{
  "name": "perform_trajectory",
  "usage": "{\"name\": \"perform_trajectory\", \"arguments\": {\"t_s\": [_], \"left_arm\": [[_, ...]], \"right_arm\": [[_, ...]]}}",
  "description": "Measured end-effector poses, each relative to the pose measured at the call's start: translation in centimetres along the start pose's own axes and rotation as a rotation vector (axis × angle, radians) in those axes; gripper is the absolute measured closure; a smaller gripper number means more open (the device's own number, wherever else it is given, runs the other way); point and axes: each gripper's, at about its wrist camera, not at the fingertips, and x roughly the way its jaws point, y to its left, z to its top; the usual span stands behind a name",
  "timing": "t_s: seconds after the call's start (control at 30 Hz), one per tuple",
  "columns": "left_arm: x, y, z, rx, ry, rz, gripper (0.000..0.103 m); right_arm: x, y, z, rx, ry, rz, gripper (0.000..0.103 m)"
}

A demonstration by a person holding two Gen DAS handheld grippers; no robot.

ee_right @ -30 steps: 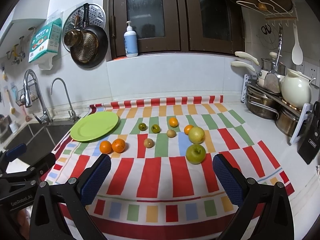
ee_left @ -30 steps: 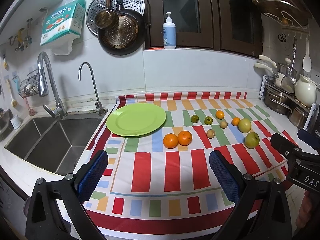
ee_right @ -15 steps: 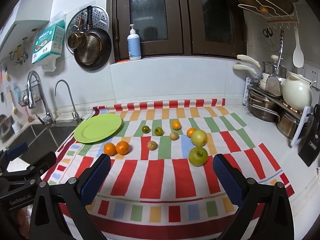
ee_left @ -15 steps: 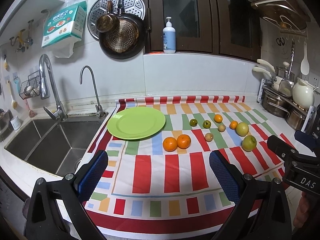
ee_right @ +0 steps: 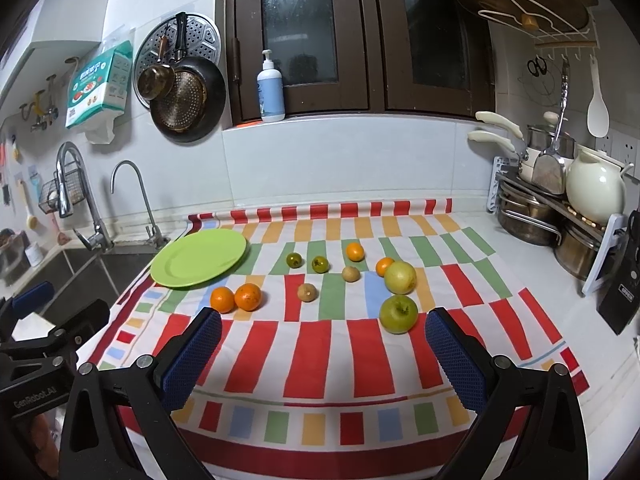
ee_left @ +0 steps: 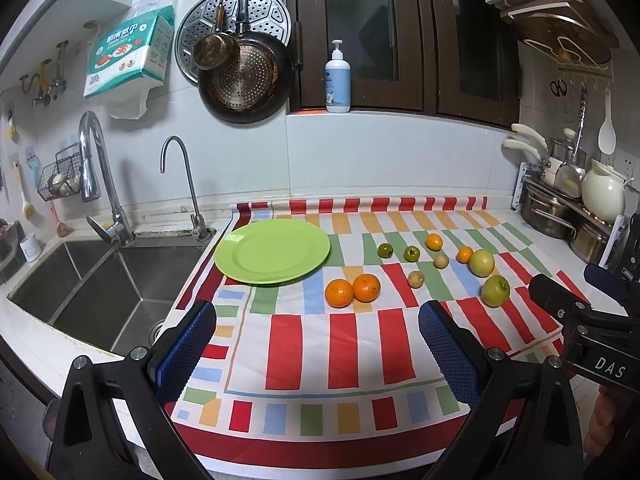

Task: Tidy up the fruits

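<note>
A green plate (ee_left: 273, 250) lies empty at the left of a striped cloth (ee_left: 312, 344); it also shows in the right wrist view (ee_right: 199, 257). Two oranges (ee_left: 352, 290) sit side by side near it. Further right lie two small green fruits (ee_left: 398, 252), two small oranges (ee_left: 434, 242), two brown fruits (ee_left: 416, 279), a yellow apple (ee_left: 481, 263) and a green apple (ee_right: 398, 314). My left gripper (ee_left: 318, 354) is open and empty above the cloth's front. My right gripper (ee_right: 322, 360) is open and empty, its right finger near the green apple.
A double sink (ee_left: 84, 288) with two taps lies left of the cloth. Pots and a white kettle (ee_right: 596, 192) stand on a rack at the right. A knife block (ee_right: 620, 296) stands at the right edge. Pans hang on the wall.
Both grippers have drawn back and risen slightly, so the fruits look a little farther off. Nothing on the cloth has moved.
</note>
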Motion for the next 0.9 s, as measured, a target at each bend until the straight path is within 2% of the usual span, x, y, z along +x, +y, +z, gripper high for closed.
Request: {"name": "perform_trajectory", "arguments": {"t_s": [0.53, 0.9], "left_arm": [[0.2, 0.1, 0.1, -0.002, 0.008, -0.003, 0.000], [2.2, 0.7, 0.1, 0.005, 0.029, -0.009, 0.000]], "right_arm": [[0.4, 0.3, 0.0, -0.002, 0.011, 0.002, 0.001], [1.8, 1.0, 0.4, -0.010, 0.028, 0.010, 0.001]]}}
